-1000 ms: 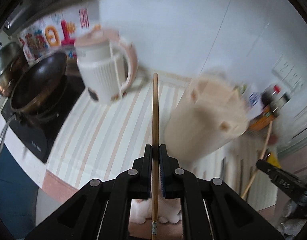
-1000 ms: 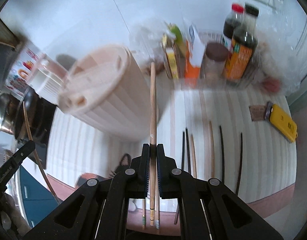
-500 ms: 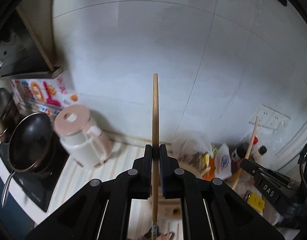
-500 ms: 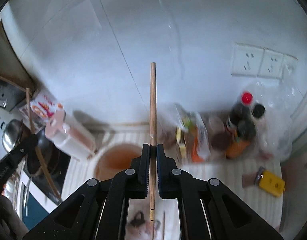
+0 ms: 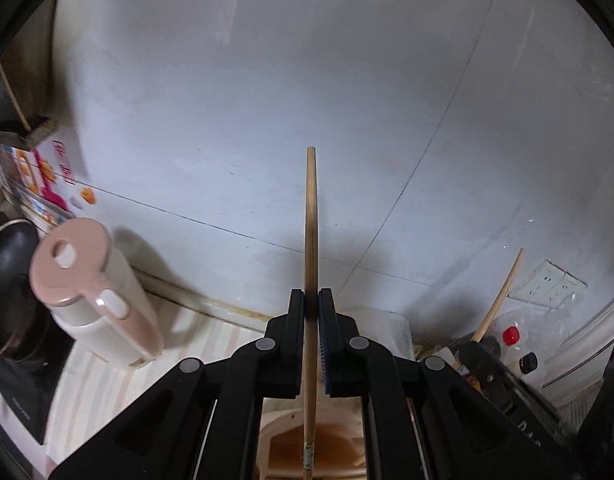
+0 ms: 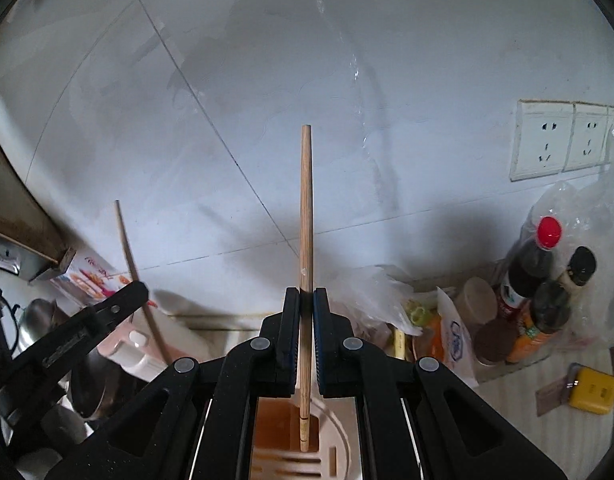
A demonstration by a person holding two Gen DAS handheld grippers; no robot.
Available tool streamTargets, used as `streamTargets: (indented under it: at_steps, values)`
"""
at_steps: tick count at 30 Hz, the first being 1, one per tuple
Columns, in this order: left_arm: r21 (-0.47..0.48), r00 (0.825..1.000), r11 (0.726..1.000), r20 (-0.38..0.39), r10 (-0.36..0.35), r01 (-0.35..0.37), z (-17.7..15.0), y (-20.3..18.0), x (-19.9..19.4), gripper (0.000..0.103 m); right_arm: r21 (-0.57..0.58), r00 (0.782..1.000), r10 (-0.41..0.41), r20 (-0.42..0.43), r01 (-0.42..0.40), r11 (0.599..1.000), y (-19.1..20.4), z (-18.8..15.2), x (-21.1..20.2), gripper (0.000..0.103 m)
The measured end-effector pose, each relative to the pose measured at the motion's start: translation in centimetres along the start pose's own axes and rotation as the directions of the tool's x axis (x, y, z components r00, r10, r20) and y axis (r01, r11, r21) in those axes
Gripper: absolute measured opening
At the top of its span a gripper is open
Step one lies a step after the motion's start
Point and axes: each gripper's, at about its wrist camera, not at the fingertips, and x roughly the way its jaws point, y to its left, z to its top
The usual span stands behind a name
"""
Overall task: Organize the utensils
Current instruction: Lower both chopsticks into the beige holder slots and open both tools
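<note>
My left gripper [image 5: 311, 300] is shut on a light wooden chopstick [image 5: 311, 232] that stands upright, its lower end over the open top of a beige utensil holder [image 5: 291, 446]. My right gripper [image 6: 306, 298] is shut on another wooden chopstick [image 6: 306, 208], also upright, its lower end over the same holder [image 6: 331, 432]. The right gripper with its chopstick shows at the right of the left wrist view [image 5: 483, 360]. The left gripper shows at the left of the right wrist view [image 6: 135, 292].
A pink and white kettle [image 5: 95, 292] and a black pan [image 5: 7, 292] stand to the left. Sauce bottles [image 6: 535, 264], food packets [image 6: 455, 340] and a yellow box [image 6: 591, 390] sit at the right by the tiled wall with sockets [image 6: 547, 144].
Both grippers have tilted up from facing the counter to facing the wall, and moved over the holder. The chopsticks now stand upright with their lower ends above the holder's opening.
</note>
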Motion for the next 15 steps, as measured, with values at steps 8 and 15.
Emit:
streamTargets:
  at_steps: [8, 15]
  values:
    - [0.048, 0.997, 0.999, -0.079, -0.004, 0.008, -1.5, -0.2, 4.0, 0.004, -0.016, 1.0, 0.006, -0.028, -0.007, 1.0, 0.0, -2.0, 1.6, 0.007]
    - [0.094, 0.991, 0.995, -0.136, 0.002, 0.011, -2.6, 0.5, 3.9, 0.004, -0.068, 0.997, 0.016, -0.075, -0.022, 0.997, 0.4, -3.3, 1.6, 0.007]
